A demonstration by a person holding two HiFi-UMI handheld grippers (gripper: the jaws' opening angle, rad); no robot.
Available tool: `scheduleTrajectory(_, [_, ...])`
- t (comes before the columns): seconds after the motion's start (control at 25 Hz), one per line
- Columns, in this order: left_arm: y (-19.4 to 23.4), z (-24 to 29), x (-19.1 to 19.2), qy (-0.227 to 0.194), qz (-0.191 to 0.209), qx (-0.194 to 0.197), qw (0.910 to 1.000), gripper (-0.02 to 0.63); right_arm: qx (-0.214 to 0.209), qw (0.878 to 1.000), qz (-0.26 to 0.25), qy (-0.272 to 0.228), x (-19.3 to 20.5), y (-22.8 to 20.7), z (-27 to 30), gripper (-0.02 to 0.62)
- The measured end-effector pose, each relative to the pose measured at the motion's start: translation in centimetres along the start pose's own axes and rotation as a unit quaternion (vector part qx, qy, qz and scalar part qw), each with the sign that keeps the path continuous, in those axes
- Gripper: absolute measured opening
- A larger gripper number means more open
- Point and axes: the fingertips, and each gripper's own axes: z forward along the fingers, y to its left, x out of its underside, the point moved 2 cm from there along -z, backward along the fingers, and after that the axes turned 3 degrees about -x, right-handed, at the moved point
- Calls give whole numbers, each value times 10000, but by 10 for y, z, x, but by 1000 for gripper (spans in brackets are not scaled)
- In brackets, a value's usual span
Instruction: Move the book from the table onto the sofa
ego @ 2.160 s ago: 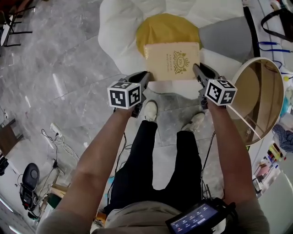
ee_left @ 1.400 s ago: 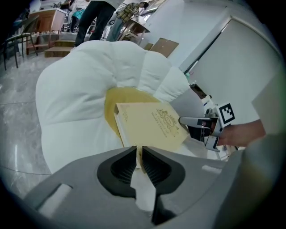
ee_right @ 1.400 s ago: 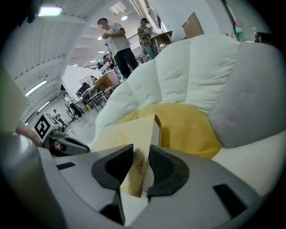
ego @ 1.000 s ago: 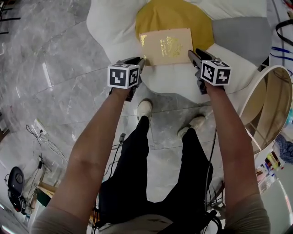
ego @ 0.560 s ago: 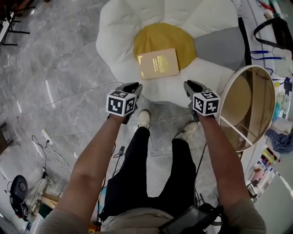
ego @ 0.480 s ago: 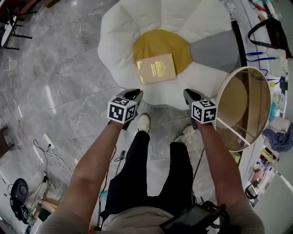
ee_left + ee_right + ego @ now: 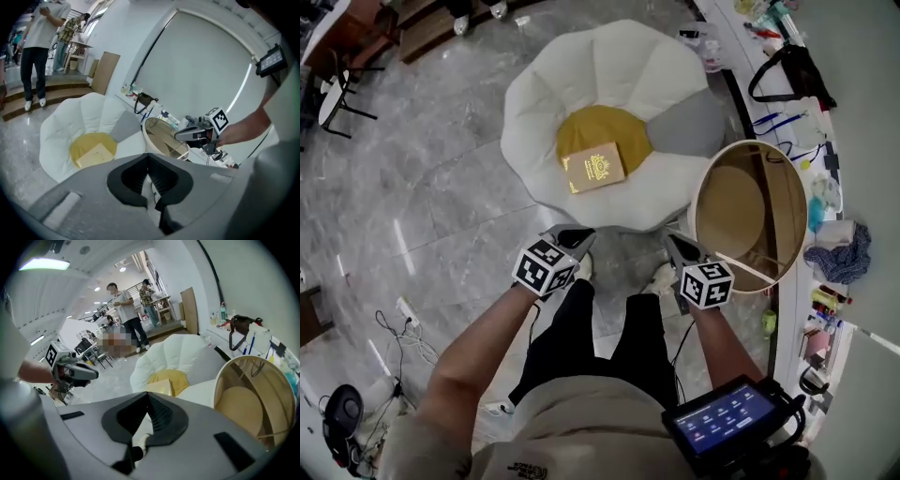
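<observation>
Locate book [image 7: 593, 169] on sofa [image 7: 553, 89] centre, well ahead, nearer left tongs [image 7: 577, 233] than right tongs [image 7: 674, 241], long axis crosswise. Note both just closed, pressed together on nothing.

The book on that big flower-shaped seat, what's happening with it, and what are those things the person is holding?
A person holds a two-jaw gripper in each hand. The book lies flat on the yellow centre of the white flower-shaped sofa, next to a round table. Nothing is touching it: the left gripper and right gripper are held over the floor, short of the sofa. Their jaws have just been closing, with nothing between them. The move looks done.
</observation>
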Motion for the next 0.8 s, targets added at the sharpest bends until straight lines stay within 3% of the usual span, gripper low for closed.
scheduleTrajectory(0.36, [-132,-70,-87,-221,504,535,9971,8,205,9971,-162,-722,-41,46,-148,12])
scheduleTrajectory(0.8, [-240,-119,-134,-291,1485,1274,9802,8,517,9892,-536,-1265,-56,97,-261,12])
